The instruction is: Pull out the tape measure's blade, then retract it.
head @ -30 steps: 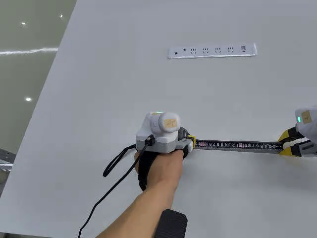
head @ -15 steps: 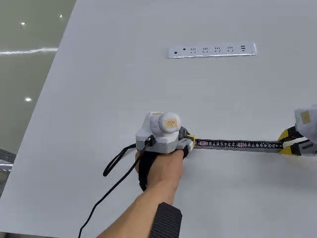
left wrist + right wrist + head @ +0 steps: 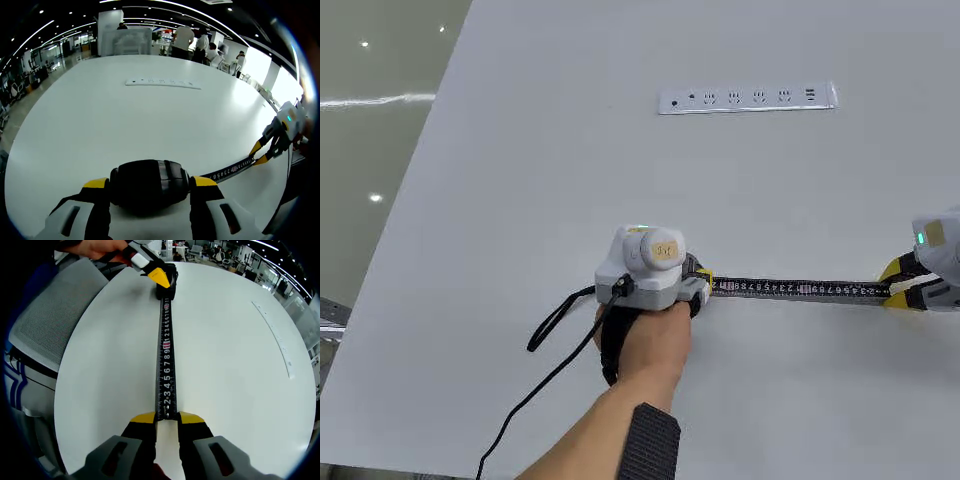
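Bench: broad white bench (image 3: 570,150); a long white power strip (image 3: 748,99) lies well ahead of both grippers.
Room: open office, ceiling strip lights.
Case: black round tape measure case (image 3: 149,175), clamped in the left gripper (image 3: 150,184).
Blade: black steel blade (image 3: 166,355) lies flat, its end pinched by the right gripper (image 3: 167,417).
Writing: white numerals 2–9.

A broad white desk (image 3: 520,200) with a smooth top stretches away from the viewer. A long white power strip (image 3: 748,99) lies flat on it toward the far side, its row of sockets facing up, well apart from the near edge. Past the desk's left edge is a glossy grey-green floor (image 3: 370,130) dotted with small bright lamp reflections. In the left gripper view, several people (image 3: 192,37) stand beyond the far end of the desk in an open office, under long strip lights (image 3: 35,34). In the right gripper view, a grey mesh chair (image 3: 47,315) sits just beside the desk's edge.
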Demonstrator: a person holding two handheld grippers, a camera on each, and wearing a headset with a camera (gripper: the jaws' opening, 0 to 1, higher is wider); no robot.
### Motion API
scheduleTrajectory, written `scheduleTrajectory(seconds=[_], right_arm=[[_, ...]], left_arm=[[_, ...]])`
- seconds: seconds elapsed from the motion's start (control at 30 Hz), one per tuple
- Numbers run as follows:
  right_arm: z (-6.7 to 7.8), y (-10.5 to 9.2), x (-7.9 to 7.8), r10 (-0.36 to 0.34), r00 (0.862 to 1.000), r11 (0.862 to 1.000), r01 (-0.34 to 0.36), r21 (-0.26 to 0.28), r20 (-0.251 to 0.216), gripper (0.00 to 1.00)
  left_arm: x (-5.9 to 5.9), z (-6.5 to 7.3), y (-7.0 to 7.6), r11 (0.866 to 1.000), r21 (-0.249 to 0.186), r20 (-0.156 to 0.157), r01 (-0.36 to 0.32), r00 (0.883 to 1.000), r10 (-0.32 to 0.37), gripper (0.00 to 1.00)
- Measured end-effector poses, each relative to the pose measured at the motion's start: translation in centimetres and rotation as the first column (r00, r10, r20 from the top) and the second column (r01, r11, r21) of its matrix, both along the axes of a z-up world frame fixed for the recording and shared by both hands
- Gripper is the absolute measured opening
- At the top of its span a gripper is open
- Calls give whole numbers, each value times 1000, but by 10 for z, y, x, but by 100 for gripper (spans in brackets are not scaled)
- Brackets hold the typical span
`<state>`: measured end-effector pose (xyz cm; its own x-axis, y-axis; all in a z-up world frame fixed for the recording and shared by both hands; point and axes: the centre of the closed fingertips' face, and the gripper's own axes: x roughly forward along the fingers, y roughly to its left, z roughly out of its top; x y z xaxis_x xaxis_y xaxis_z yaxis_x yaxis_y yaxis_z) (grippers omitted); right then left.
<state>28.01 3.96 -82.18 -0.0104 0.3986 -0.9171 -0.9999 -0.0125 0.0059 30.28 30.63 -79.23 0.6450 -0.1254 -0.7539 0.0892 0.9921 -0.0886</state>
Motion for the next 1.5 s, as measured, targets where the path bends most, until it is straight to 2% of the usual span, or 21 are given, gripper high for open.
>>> scheduleTrajectory(seconds=[0.3,0.57,0.7,1.2,1.5], right_arm=[[0,0,0,-3,1000,1000,3,1,2,11],[0,1,0,-23,1000,1000,23,5,1,11],[1,10,-1,-33,999,999,33,37,-4,11],[5,30,0,-41,999,997,42,69,-14,11],[4,36,1,-60,998,995,62,82,-31,10]], left_arm=[[0,0,0,1000,0,17,15,1000,-15,60],[0,-1,1,1000,4,15,24,1000,-24,58],[0,-1,0,1000,3,16,27,1000,-27,58],[0,-1,0,999,1,15,37,999,-37,58],[0,0,1,999,2,20,43,999,-43,58]])
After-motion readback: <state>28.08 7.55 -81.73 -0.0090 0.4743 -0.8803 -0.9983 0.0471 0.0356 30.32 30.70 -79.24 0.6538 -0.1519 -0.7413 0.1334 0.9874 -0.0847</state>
